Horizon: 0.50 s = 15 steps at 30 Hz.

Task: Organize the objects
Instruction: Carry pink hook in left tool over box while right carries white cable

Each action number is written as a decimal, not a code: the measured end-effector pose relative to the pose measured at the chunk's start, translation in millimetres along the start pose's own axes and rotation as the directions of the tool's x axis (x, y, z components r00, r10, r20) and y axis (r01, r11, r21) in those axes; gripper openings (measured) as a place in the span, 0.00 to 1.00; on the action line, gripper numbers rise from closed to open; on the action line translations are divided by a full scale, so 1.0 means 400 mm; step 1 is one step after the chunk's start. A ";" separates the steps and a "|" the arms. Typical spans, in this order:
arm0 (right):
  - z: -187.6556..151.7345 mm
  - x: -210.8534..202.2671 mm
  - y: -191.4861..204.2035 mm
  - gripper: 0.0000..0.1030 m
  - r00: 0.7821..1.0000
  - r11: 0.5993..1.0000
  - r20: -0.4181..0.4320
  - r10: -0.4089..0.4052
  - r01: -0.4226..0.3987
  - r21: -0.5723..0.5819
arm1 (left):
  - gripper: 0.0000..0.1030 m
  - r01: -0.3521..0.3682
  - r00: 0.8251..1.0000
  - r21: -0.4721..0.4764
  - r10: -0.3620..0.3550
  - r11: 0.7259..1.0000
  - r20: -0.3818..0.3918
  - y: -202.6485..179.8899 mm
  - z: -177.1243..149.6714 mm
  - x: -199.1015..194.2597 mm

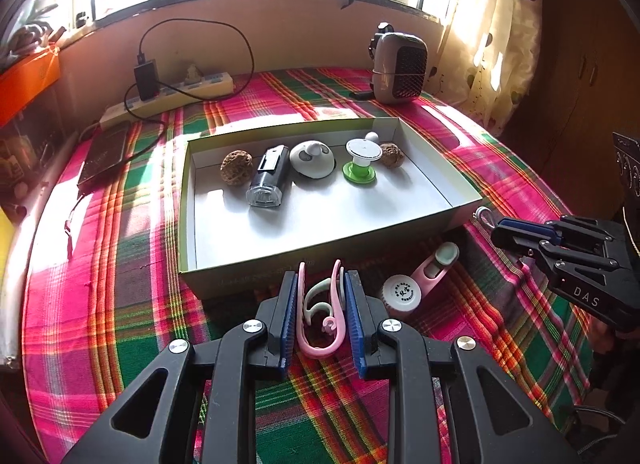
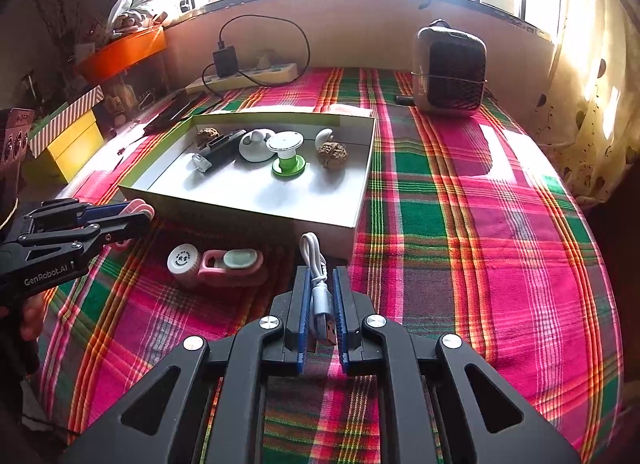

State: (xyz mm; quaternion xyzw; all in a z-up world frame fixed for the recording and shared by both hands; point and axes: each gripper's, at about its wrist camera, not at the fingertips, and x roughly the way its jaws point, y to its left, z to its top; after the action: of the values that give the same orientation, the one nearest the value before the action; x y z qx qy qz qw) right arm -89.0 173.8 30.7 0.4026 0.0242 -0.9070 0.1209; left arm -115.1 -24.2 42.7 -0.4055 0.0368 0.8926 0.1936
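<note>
My left gripper [image 1: 322, 278] is shut on a pink and pale-green curved clip [image 1: 320, 346], held just in front of the near wall of an open white box [image 1: 185, 204]. In the box lie two brown wrinkled balls [image 1: 236, 168], a black flashlight [image 1: 268, 178], a white dome [image 1: 313, 160] and a green-and-white spool [image 1: 361, 162]. My right gripper [image 2: 318, 276] is shut on a coiled white USB cable [image 2: 320, 296], near the box's front corner [image 2: 344, 230]. A white round jar [image 2: 183, 262] and a pink case [image 2: 234, 264] lie on the cloth between the grippers.
A plaid cloth [image 2: 480, 224] covers the surface. A small heater [image 2: 450, 68] stands at the back right. At the back left are a power strip with a black charger [image 2: 244, 78] and a flat black device [image 1: 105, 154]. Orange and yellow boxes [image 2: 68, 144] sit off the left edge.
</note>
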 end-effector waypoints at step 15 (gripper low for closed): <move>0.091 0.018 0.033 0.12 0.999 0.998 0.032 0.043 -0.041 -0.056 | 0.20 0.002 1.000 -0.039 -0.001 0.999 0.020 0.045 0.076 0.011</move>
State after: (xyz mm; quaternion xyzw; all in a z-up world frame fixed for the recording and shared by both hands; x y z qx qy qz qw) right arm -116.7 154.6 50.6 0.3846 0.0387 -0.9098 0.1515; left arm -146.1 -32.4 58.2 -0.4001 0.0173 0.8971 0.1866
